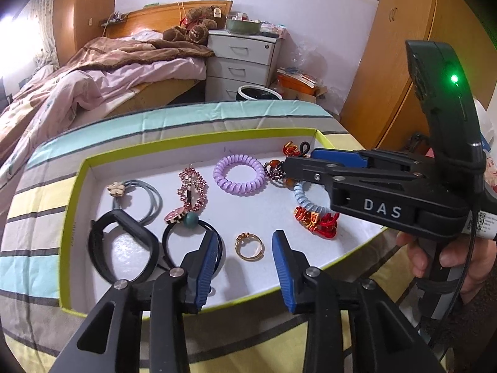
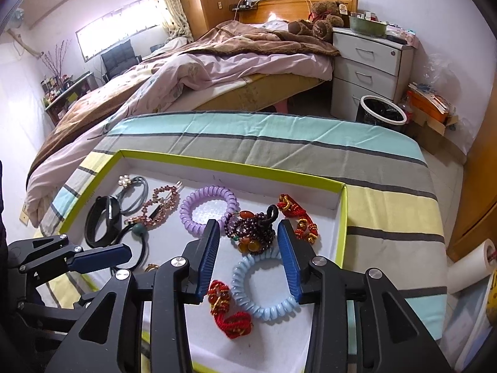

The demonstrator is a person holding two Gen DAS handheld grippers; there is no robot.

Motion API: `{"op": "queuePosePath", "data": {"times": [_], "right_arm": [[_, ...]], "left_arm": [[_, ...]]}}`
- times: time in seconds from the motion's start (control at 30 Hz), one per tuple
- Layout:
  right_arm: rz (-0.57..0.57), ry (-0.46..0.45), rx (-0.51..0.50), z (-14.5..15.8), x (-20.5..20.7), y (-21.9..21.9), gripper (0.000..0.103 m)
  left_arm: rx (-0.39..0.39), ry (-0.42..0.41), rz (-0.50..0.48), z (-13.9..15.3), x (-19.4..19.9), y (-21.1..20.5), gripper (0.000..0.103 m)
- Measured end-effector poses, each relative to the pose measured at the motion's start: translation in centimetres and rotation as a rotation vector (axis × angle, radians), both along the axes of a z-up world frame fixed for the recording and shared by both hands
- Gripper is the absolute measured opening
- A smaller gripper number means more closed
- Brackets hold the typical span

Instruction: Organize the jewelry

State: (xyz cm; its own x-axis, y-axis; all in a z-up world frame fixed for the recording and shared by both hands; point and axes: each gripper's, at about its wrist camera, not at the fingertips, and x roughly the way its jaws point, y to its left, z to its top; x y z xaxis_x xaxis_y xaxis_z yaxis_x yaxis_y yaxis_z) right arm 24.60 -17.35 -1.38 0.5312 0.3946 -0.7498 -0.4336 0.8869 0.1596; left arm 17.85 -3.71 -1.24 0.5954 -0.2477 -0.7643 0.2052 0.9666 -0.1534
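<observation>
Looks like most pieces are already sitting in the tray (image 1: 73,217) mid-frame. Left claw (image 1: 243,267) is hanging spread around the gold ring (image 1: 249,246); right claw (image 2: 251,256) is hovering spread above the dark bead bracelet (image 2: 253,233), gripping nothing.

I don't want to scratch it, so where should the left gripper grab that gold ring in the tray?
Come straight down with the left gripper, one finger inside the band and one outside, on the plain side of the gold ring. It lies flat on the tray floor, ornament toward the far side, with nothing touching it.
</observation>
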Motion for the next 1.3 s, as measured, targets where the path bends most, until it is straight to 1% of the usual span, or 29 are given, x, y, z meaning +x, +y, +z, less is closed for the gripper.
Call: {"op": "queuePosePath", "data": {"times": [0.13,0.27,0.43,0.5,0.53,0.63,0.73,0.83,0.93,1.13,1.23,1.3], "right_arm": [[-0.012,-0.017,0.014,0.8,-1.3,-0.4,0.044],[-0.025,-0.039,0.023,1.7,-2.9,-0.9,0.044],[-0.065,-0.065,0.03,2.8,-5.4,-1.5,0.045],[-0.089,-0.078,0.012,3.0,-6.6,-1.8,0.045],[-0.107,-0.086,-0.004,3.0,-7.5,-1.9,0.045],[-0.127,-0.101,0.0,3.3,-9.6,-2.2,0.045],[-0.146,-0.105,0.02,3.6,-11.4,-2.5,0.045],[-0.164,-0.124,0.021,3.9,-13.4,-2.5,0.046],[-0.181,-0.145,0.015,4.3,-15.2,-2.3,0.046],[-0.215,-0.143,0.036,4.2,-17.6,-2.1,0.046],[-0.227,-0.149,0.024,4.1,-18.6,-1.9,0.046],[-0.233,-0.163,0.012,4.2,-19.2,-1.7,0.046]], "left_arm": [[0.031,-0.021,0.015,0.8,-1.0,0.0,0.042],[0.029,-0.03,0.028,1.5,-2.3,0.1,0.043],[0.036,-0.044,0.07,2.2,-4.1,0.7,0.046],[0.041,-0.055,0.086,2.6,-4.9,1.0,0.053],[0.043,-0.062,0.101,2.8,-5.5,1.2,0.054],[0.046,-0.079,0.138,3.3,-6.9,1.8,0.055],[0.096,-0.099,0.164,3.7,-8.3,1.9,0.055],[0.116,-0.101,0.2,3.8,-9.7,2.3,0.055],[0.143,-0.127,0.206,4.0,-11.0,2.4,0.055],[0.145,-0.138,0.252,4.0,-12.8,2.6,0.055],[0.136,-0.136,0.259,3.8,-13.7,2.7,0.055],[0.144,-0.133,0.268,3.7,-13.9,2.8,0.055]]}}
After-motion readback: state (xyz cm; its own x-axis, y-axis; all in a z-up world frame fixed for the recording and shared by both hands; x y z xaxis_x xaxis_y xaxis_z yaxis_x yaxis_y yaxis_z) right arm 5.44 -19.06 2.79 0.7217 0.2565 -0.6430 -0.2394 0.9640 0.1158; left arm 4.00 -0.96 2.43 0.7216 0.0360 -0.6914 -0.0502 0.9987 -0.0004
